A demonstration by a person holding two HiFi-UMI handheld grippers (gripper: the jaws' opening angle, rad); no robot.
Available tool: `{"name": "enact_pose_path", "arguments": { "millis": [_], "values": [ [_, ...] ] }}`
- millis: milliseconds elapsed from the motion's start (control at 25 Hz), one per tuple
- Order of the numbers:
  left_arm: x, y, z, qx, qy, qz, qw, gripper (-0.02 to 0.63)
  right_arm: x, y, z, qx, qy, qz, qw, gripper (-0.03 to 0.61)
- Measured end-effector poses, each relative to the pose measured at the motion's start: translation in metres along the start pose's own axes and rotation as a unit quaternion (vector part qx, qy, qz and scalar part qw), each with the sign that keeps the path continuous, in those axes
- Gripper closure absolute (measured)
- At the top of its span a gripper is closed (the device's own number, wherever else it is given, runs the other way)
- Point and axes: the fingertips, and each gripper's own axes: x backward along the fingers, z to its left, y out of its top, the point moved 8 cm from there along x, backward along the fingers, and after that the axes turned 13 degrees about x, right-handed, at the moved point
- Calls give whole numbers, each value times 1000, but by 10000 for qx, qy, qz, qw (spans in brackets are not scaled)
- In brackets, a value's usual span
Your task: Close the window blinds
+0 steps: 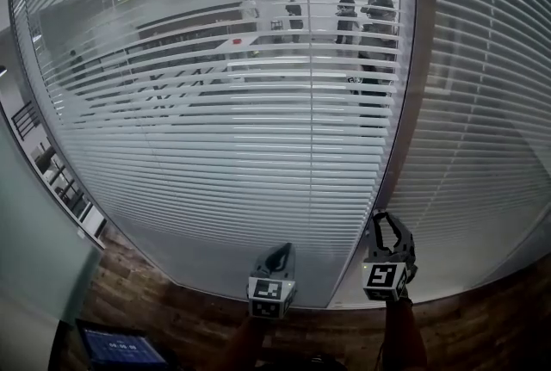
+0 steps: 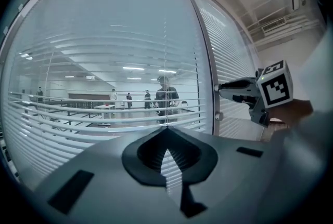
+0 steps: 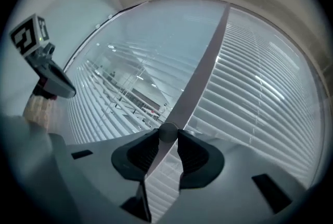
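White slatted blinds (image 1: 215, 145) hang behind the glass with their slats apart, so the room beyond shows through. A brown frame post (image 1: 405, 102) divides them from a second blind pane (image 1: 482, 102) on the right. My right gripper (image 1: 385, 221) reaches level to the post. In the right gripper view its pads (image 3: 151, 147) are closed from both sides on a small round grey knob (image 3: 167, 132) on the post (image 3: 208, 56). My left gripper (image 1: 277, 253) hangs to its left, in front of the glass, shut and with nothing in it (image 2: 166, 128).
Several people (image 1: 344, 12) stand in the room beyond the glass. A small lit screen (image 1: 120, 348) sits at the lower left above the wooden floor (image 1: 172, 309). A wall (image 1: 34, 275) borders the left side.
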Motion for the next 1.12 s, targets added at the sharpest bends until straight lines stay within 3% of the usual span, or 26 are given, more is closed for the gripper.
{"name": "enact_pose_path", "arguments": {
  "millis": [120, 240, 440, 520, 600, 720, 800, 880, 920, 1000, 1120],
  "values": [
    [2, -1, -1, -4, -28, 13, 10000, 620, 1, 4, 2, 1078, -8, 113, 9941, 460],
    [5, -1, -2, 6, -44, 7, 10000, 621, 0, 4, 5, 1994, 68, 173, 9797, 460],
    [8, -2, -2, -2, -44, -53, 10000, 621, -2, 3, 8, 3360, 179, 312, 9412, 460],
    [11, 1, 1, 60, -8, -131, 9999, 621, -3, 2, 9, 3789, 153, 294, 9249, 459],
    [14, 1, 4, 116, 33, -130, 9998, 621, -2, 1, 10, 3781, 96, 224, 9254, 459],
    [19, -2, 7, 147, 84, -91, 9998, 621, 7, -1, 13, 2753, 61, 125, 9613, 457],
    [24, -3, 8, 166, 101, -106, 9998, 621, 16, -3, 15, 1708, 43, 133, 9852, 447],
    [29, -4, 10, 178, 125, -115, 9997, 621, 23, -7, 15, 468, -25, 123, 9988, 423],
    [32, -3, 11, 195, 154, -114, 9996, 620, 26, -10, 13, -238, -70, 71, 9997, 423],
    [36, -1, 10, 234, 209, -103, 9995, 621, 27, -17, 10, -1625, -135, -34, 9866, 423],
    [39, -10, 13, 152, 156, -116, 9997, 621, 24, -28, 16, -2816, -98, -11, 9595, 425]
  ]
}}
